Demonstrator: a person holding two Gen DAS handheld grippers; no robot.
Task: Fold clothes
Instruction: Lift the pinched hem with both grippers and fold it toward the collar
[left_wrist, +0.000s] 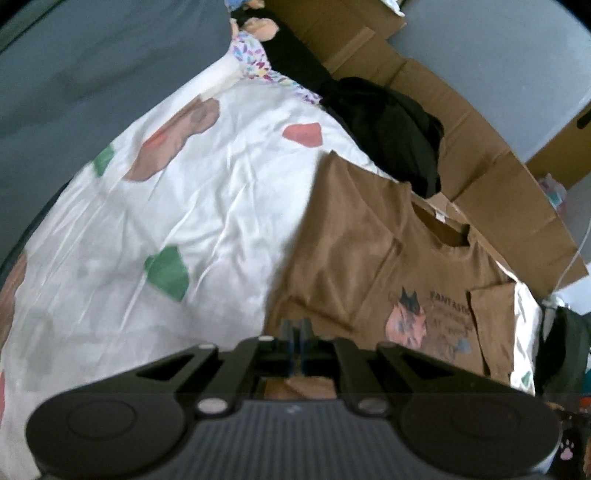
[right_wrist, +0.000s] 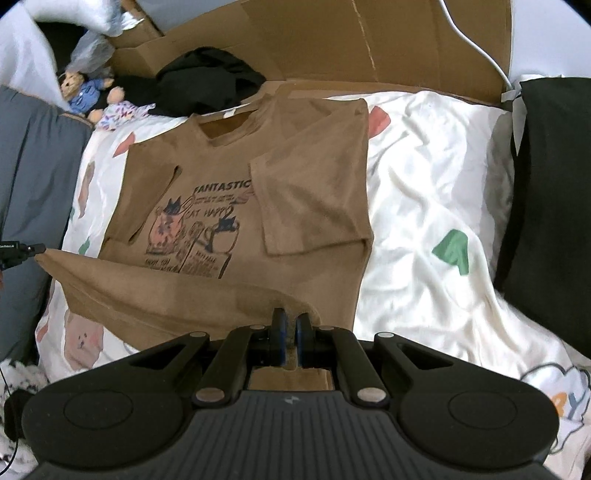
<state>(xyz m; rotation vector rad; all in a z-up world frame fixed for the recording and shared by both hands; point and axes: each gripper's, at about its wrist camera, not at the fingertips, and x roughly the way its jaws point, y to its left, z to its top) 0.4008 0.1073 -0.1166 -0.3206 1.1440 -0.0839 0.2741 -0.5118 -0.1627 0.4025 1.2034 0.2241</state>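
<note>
Right wrist view: both grippers (right_wrist: 290, 323) pinch the brown T-shirt (right_wrist: 258, 177) hem; carry both corners evenly toward the collar.

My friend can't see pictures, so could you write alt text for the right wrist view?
A black two-finger gripper pinches the bottom hem of a brown printed T-shirt, lifting it over a white patterned bedsheet. Behind lie a crumpled black garment, flattened brown cardboard and a small teddy bear.
</note>
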